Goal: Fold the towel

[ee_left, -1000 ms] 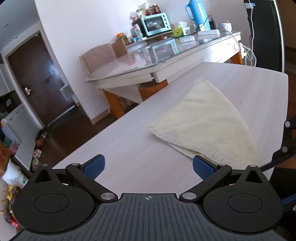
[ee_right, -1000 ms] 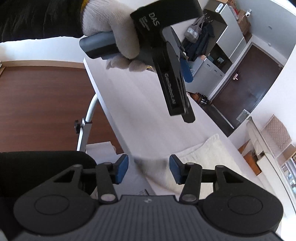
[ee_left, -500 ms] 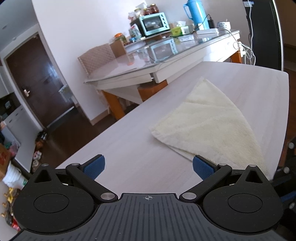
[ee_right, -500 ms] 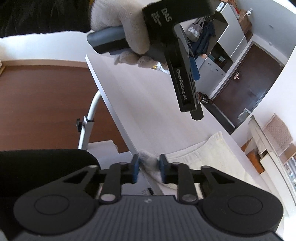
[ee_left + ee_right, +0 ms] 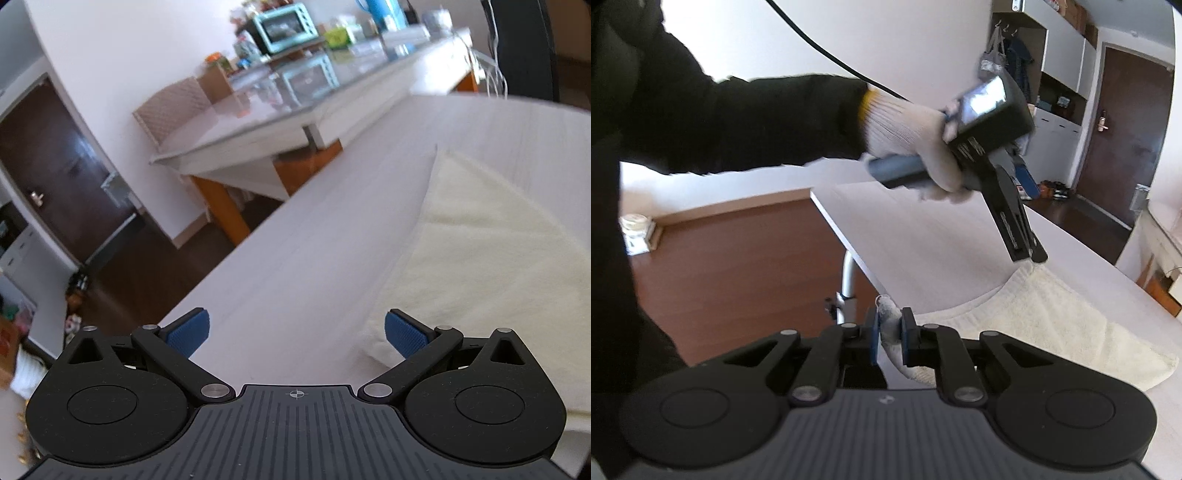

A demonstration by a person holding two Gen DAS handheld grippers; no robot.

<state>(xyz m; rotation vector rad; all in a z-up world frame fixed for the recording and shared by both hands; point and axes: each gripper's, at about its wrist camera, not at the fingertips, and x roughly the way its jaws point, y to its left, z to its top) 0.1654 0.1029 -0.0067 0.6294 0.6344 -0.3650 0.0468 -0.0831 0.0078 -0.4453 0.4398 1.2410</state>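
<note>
Your right gripper (image 5: 889, 328) has just closed, pinching the cream towel's (image 5: 1045, 325) near corner off the table (image 5: 923, 236). Your left gripper (image 5: 295, 328) stands spread at the towel's opposite corner, clamping nothing.

teal toaster oven (image 5: 287, 26) and blue kettle (image 5: 380, 11) on a glass-topped side table (image 5: 280, 110); dark brown door (image 5: 1123, 122) beyond; reddish wooden floor (image 5: 738, 266) below.
</note>
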